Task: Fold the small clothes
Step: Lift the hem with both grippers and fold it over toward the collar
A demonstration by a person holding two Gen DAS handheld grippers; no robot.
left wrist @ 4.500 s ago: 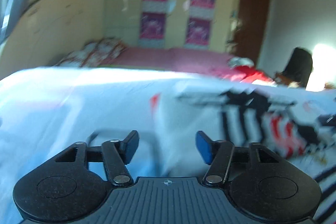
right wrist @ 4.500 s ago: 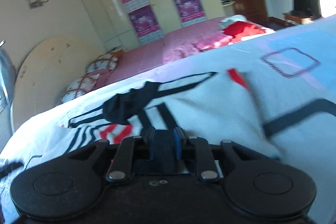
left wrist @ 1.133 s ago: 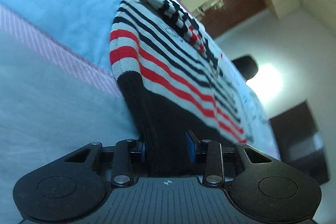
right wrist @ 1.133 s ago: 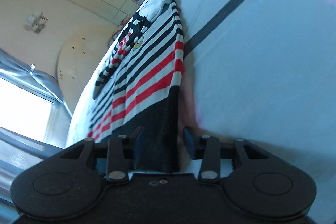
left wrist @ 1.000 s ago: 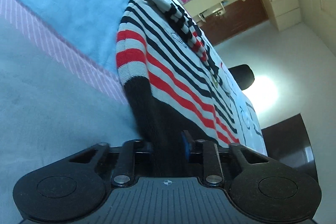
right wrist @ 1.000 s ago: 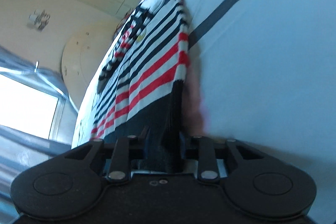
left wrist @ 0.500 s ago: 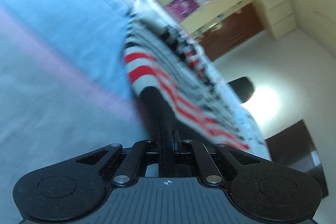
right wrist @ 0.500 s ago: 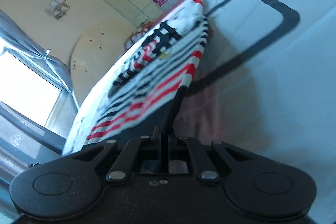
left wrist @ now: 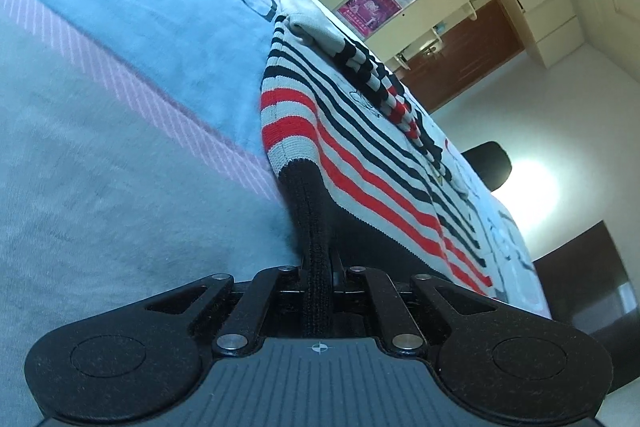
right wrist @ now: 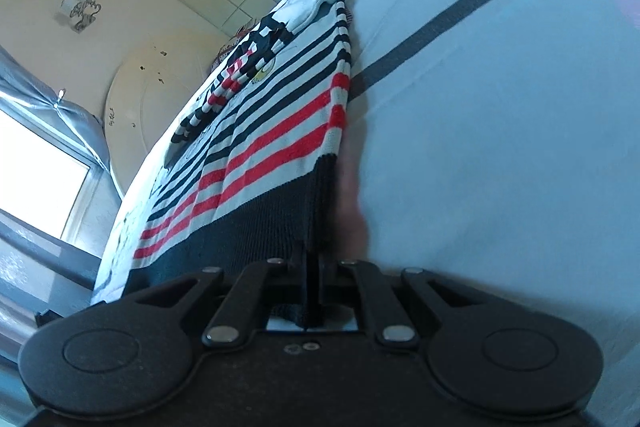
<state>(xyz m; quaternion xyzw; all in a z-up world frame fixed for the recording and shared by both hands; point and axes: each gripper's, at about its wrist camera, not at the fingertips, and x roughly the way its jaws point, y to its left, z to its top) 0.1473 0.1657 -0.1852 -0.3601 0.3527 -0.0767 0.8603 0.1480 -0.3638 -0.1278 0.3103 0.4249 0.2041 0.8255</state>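
Note:
A small knitted sweater point(left wrist: 360, 131) with black, red and white stripes and a black ribbed hem lies on the pale blue bedsheet point(left wrist: 120, 147). Its sleeves are folded across the body. My left gripper point(left wrist: 320, 267) is shut on the hem's left corner, close to the sheet. The sweater shows in the right wrist view point(right wrist: 280, 123) too. My right gripper point(right wrist: 312, 267) is shut on the hem's right corner, also low over the sheet point(right wrist: 500, 147).
Cream wardrobe doors with purple posters point(left wrist: 372, 7) stand beyond the bed. A brown door point(left wrist: 460, 67) and a black chair point(left wrist: 492, 163) are at the right. A round headboard point(right wrist: 152, 99) and a bright window point(right wrist: 36, 179) show in the right wrist view.
Both grippers closed on the sweater's black hem corners over the last second. They were open around the hem before. Earlier still both were higher over the bed.

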